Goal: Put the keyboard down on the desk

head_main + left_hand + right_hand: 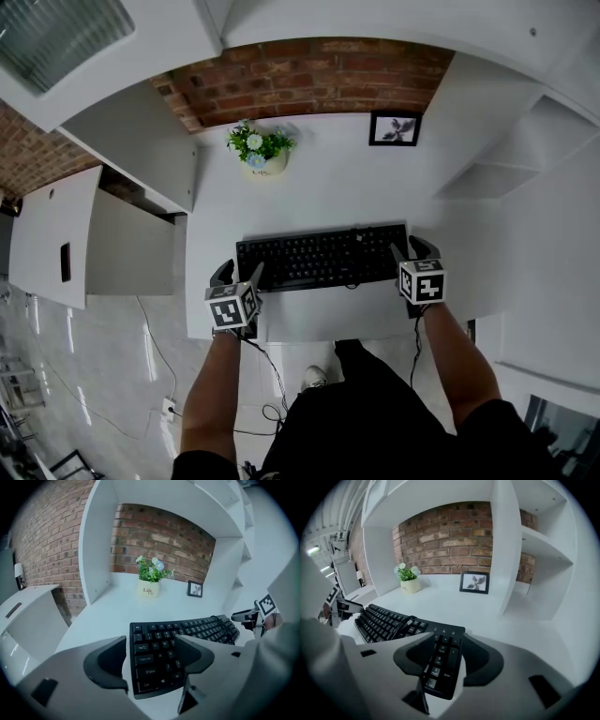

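keyboard [323, 258] flat on desk [319, 187], each short end between jaws | left gripper [152, 639] jaws wide, astride Ctrl end, no squeeze | right gripper [449, 637] same, numpad end | likely rigid, light, slick plastic; grip both ends

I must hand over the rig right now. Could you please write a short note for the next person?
Left gripper: jaws apart over the left end of the keyboard, no clamp seen.
Right gripper: jaws apart over its right end.
The keyboard lies flat on the desk, near the front edge.
Done: the keyboard seems set down.
To do: pull both grippers away.
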